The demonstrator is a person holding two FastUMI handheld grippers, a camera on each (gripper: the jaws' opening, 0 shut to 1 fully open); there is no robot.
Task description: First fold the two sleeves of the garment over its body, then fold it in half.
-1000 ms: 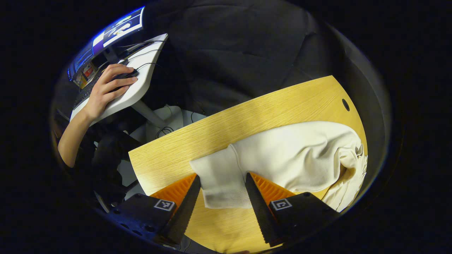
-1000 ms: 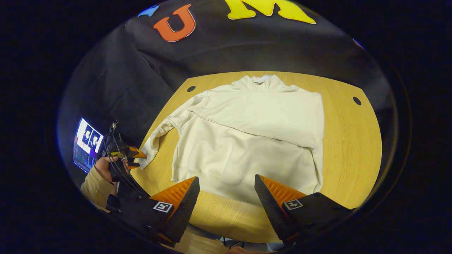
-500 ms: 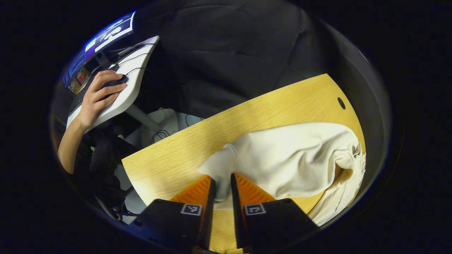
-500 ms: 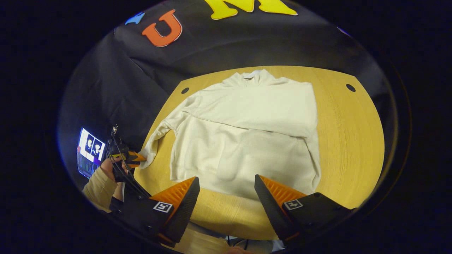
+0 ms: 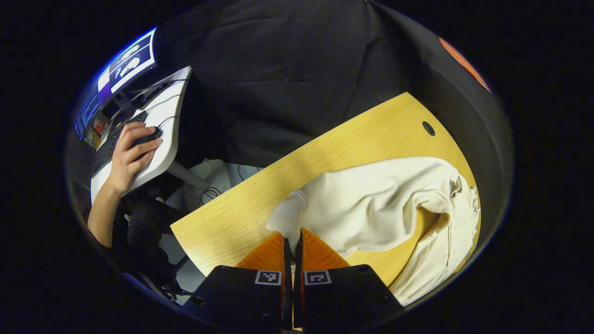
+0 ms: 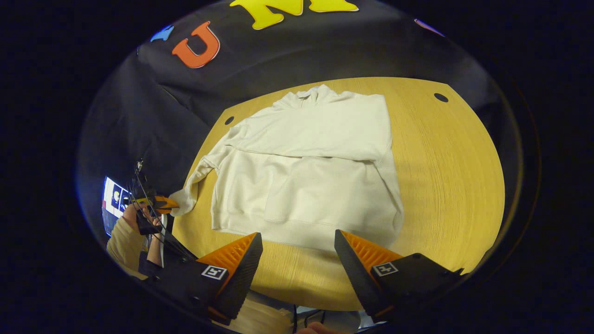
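Observation:
A cream sweatshirt (image 6: 306, 171) lies flat on the wooden table (image 6: 455, 176), collar at the far side, with one sleeve folded across its chest (image 6: 320, 139). The other sleeve (image 5: 371, 208) runs out toward the table's left edge. My left gripper (image 5: 291, 243) is shut on that sleeve's cuff (image 5: 287, 220) and holds it just off the table. In the right gripper view the left gripper (image 6: 160, 204) sits at the far left with the cuff in it. My right gripper (image 6: 297, 253) hangs open above the near table edge, just short of the hem, holding nothing.
A person's hand (image 5: 130, 155) rests on a mouse at a white side desk (image 5: 160, 134) with a lit monitor (image 5: 123, 65), left of the table. Cables and dark gear lie on the floor below it. Black cloth walls the booth behind the table.
My left gripper closed on the sleeve cuff and has lifted it slightly. The right gripper has drawn back a little from the garment, staying open.

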